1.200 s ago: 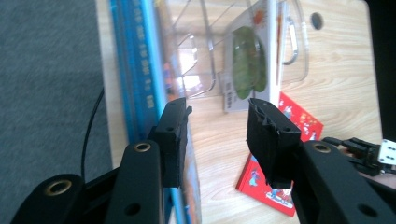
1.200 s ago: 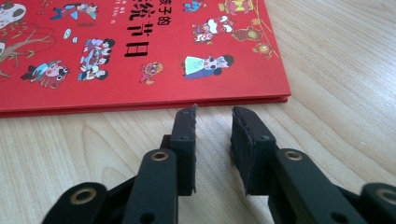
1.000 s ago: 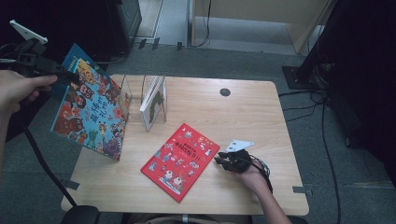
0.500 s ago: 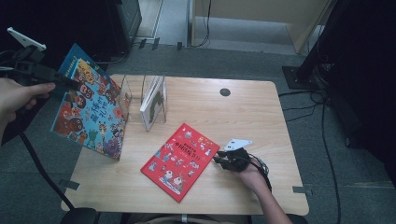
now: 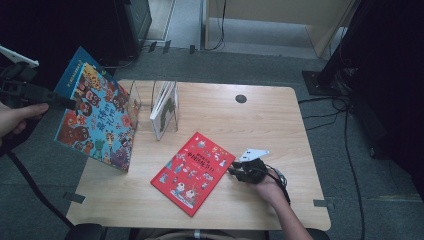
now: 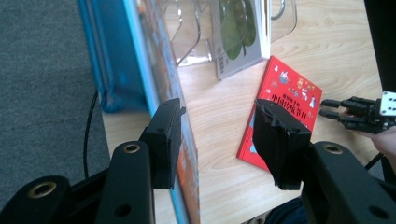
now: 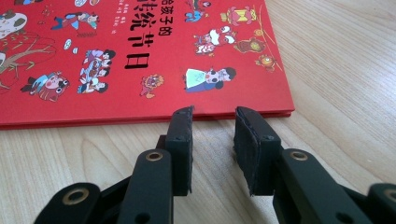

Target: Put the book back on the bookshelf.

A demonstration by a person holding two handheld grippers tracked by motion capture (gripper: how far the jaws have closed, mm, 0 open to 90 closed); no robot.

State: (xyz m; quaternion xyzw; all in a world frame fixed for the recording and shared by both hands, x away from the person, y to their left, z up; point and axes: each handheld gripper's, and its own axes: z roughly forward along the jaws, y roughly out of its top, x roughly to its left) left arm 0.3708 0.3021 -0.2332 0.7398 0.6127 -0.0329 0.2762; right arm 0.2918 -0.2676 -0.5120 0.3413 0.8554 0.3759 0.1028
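At the far left of the high view the left gripper meets the upper left edge of the blue picture book. The book stands on edge at the table's left border, its cover facing right and its long axis running from the upper left down to a corner at the lower middle left. In the left gripper view the jaws have just been opening and stand spread: the book's edge lies between them, beside the left pad, clear of the right one.

The red book lies flat at the lower centre, its long axis slanting from lower left to upper right. The right gripper rests on the table just at its right edge; in the right gripper view its jaws stand parted, pinching nothing.

A clear book rack stands in the upper left part of the table.
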